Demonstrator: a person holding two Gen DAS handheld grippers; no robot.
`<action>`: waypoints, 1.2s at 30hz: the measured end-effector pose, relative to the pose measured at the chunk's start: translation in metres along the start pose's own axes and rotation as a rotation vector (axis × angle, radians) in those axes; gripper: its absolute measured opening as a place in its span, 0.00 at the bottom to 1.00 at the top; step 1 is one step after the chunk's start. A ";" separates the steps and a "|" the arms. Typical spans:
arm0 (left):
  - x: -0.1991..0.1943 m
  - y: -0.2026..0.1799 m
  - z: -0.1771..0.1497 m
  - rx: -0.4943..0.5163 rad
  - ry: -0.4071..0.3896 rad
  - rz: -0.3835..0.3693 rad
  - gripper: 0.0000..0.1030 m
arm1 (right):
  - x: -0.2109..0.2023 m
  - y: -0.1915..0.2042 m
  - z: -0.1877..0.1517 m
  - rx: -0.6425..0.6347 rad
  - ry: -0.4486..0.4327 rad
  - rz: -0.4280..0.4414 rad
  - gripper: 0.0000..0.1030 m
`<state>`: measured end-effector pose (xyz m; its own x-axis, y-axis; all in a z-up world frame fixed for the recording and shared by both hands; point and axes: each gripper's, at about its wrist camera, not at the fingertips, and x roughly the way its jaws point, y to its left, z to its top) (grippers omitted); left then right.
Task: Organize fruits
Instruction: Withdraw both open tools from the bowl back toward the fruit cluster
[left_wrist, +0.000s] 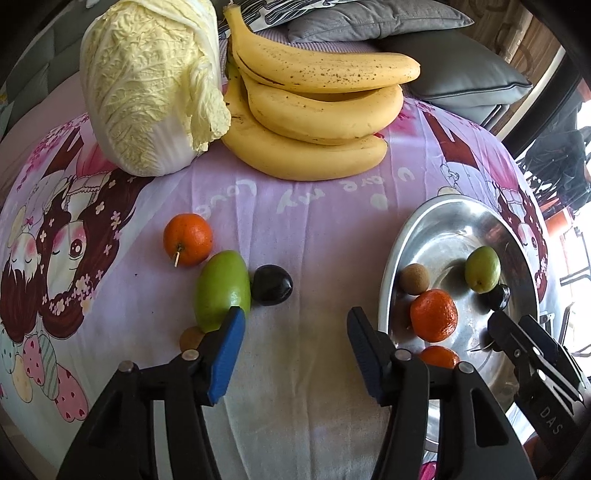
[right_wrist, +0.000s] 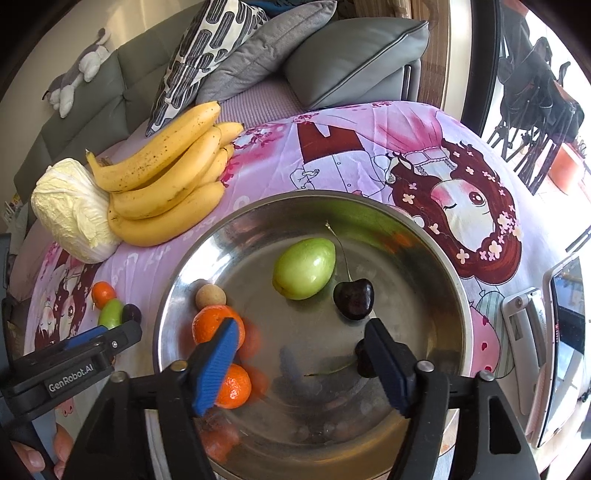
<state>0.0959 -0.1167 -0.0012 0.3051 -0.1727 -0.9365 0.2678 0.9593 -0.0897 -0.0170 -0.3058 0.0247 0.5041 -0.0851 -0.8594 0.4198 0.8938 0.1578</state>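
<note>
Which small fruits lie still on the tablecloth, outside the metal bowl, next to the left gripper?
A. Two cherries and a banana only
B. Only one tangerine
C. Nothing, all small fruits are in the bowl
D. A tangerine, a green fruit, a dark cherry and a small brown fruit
D: the left wrist view shows a tangerine, a green fruit, a dark cherry and a small brown fruit on the tablecloth, outside the metal bowl.

A worktop (left_wrist: 314, 229) draped in a pink cartoon-print cloth carries everything. At twelve o'clock lie a bunch of bananas (left_wrist: 314, 110), with a napa cabbage (left_wrist: 147, 85) touching at eleven. A steel bowl (left_wrist: 424, 229) sits at three. At nine, an orange (left_wrist: 187, 239), green fruit (left_wrist: 221, 288) and dark cherry (left_wrist: 272, 285) cluster together.
</note>
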 end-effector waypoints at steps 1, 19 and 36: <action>0.000 0.000 0.000 -0.003 -0.002 -0.003 0.72 | 0.000 0.000 0.000 -0.003 0.001 0.004 0.78; -0.017 0.004 -0.002 -0.023 -0.097 0.018 0.95 | 0.000 -0.001 0.000 0.003 -0.022 0.000 1.00; -0.030 0.004 -0.003 -0.007 -0.164 0.006 0.95 | -0.004 0.001 -0.002 0.007 -0.073 0.015 1.00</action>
<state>0.0850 -0.1073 0.0252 0.4521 -0.2003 -0.8692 0.2591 0.9619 -0.0869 -0.0201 -0.3035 0.0278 0.5640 -0.1042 -0.8192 0.4173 0.8920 0.1738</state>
